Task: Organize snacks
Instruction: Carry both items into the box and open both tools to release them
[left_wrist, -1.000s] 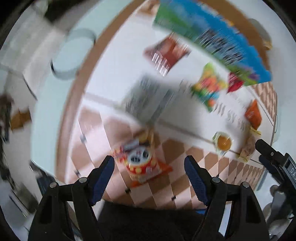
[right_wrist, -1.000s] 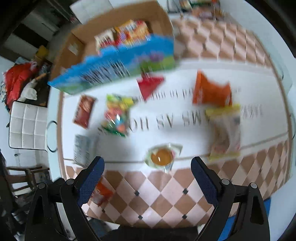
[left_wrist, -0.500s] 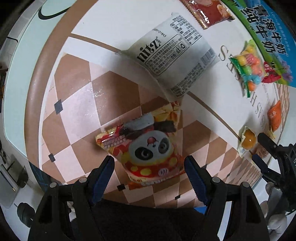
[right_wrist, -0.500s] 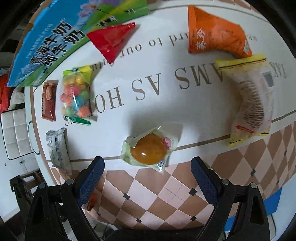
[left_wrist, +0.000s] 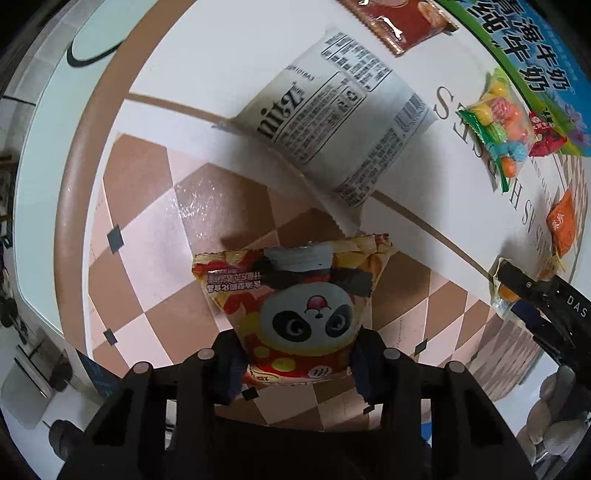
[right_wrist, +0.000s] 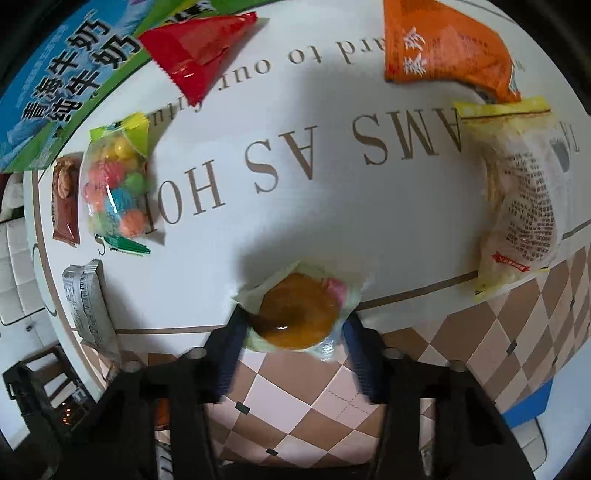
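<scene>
Your left gripper (left_wrist: 297, 363) is closing right now, its jaws pinching in on the lower end of the panda snack bag (left_wrist: 295, 306), which lies flat on the checkered part of the worktop (left_wrist: 147, 206). Your right gripper (right_wrist: 291, 343) is closing too, its pads squeezing the wrapper of the orange jelly cup (right_wrist: 295, 314). Just ahead of the left gripper sits the white biscuit packet (left_wrist: 332, 125), its corner almost touching the panda bag's top edge. Ahead and to the left of the right gripper is the candy bag (right_wrist: 116, 181), off to the right the yellow packet (right_wrist: 517, 199). Watch it: the left grip is low on a puffy bag, so it may swing or slip on the lift. On the right, loose film may crumple and let the cup slide out.
</scene>
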